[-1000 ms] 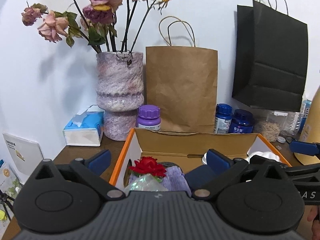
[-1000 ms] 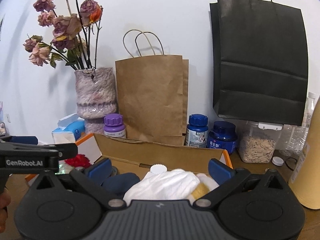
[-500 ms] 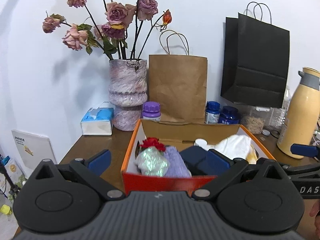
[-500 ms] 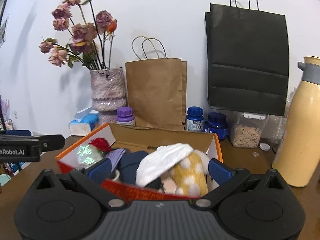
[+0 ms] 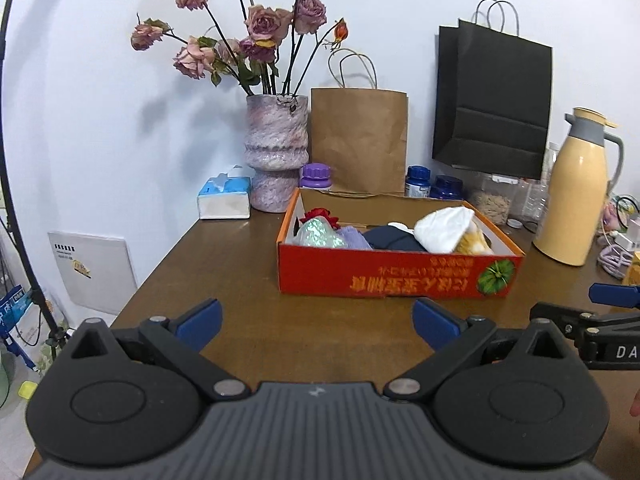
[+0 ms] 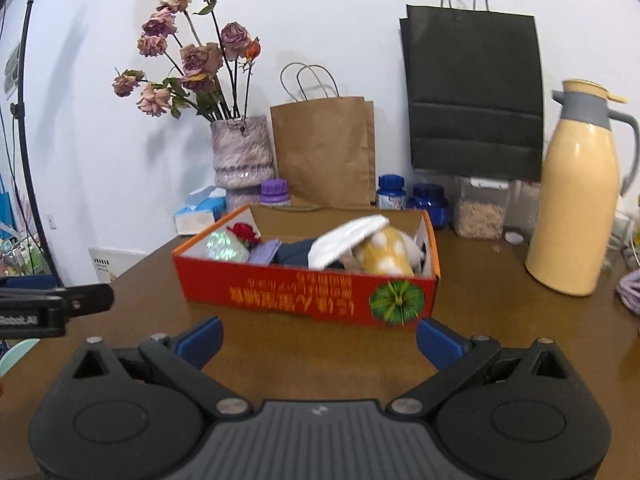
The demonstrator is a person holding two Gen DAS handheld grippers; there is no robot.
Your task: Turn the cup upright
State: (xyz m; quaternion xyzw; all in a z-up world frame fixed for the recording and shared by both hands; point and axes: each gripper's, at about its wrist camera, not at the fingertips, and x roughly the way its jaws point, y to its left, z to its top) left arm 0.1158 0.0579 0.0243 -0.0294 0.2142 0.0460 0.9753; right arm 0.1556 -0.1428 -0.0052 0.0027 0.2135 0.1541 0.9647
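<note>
Cup not visible, red box (image 6: 308,296) w/ inverted orange text, both grippers' fingers (image 5: 199,318) apart, empty.

Ahead of you, red cardboard box (image 5: 394,276) on the brown table (image 5: 240,264), stuffed with cloth items, behind it a mottled vase (image 5: 277,152) of dried roses, tissue box (image 5: 224,198), brown paper bag (image 5: 360,140), black paper bag (image 5: 494,104), to your right a cream thermos jug (image 5: 576,192).

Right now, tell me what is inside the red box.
The red box holds a red rose with shiny wrap, a purple cloth, something dark blue, a white cloth and a yellow spotted item. No cup shows; anything beneath is covered.
</note>
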